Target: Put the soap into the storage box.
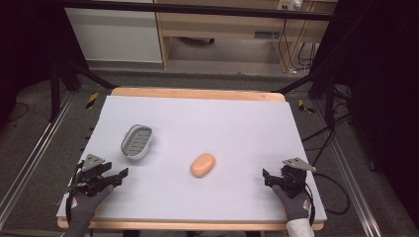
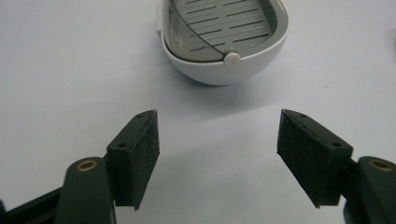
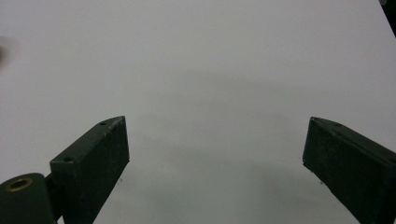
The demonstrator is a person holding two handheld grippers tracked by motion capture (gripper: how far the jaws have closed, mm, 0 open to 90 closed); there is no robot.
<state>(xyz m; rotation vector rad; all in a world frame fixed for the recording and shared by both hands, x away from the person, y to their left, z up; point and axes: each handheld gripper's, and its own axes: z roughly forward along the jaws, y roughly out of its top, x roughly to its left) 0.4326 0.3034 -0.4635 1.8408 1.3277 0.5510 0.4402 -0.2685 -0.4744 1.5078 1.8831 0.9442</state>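
A person sits at a table covered by a pale lilac-white sheet (image 1: 207, 123), holding a black two-jaw gripper in each gloved hand.

The left gripper (image 1: 121, 174) rests near the front left corner of the sheet. In the left gripper view its jaws stand well apart, with bare sheet between them and nothing touching the dark, rough pads (image 2: 148, 154). It is released and holds nothing. Just ahead of those jaws lies a soap dish (image 2: 224, 39): a white oval bowl with a grey slotted insert and a small round white knob at its near rim. From above, the soap dish (image 1: 137, 140) sits on the left half of the sheet, a short way beyond the left gripper and apart from it.

The right gripper (image 1: 267, 177) rests near the front right corner. In the right gripper view its jaws are also spread wide over bare sheet, empty and touching nothing.

An orange-peach bar of soap (image 1: 203, 164) lies on the sheet near the middle, between the two grippers, to the right of the soap dish and clear of it.

No brand or readable writing shows on the soap, the dish or the grippers. The gloves carry small red marks at the wrist, too small to read.
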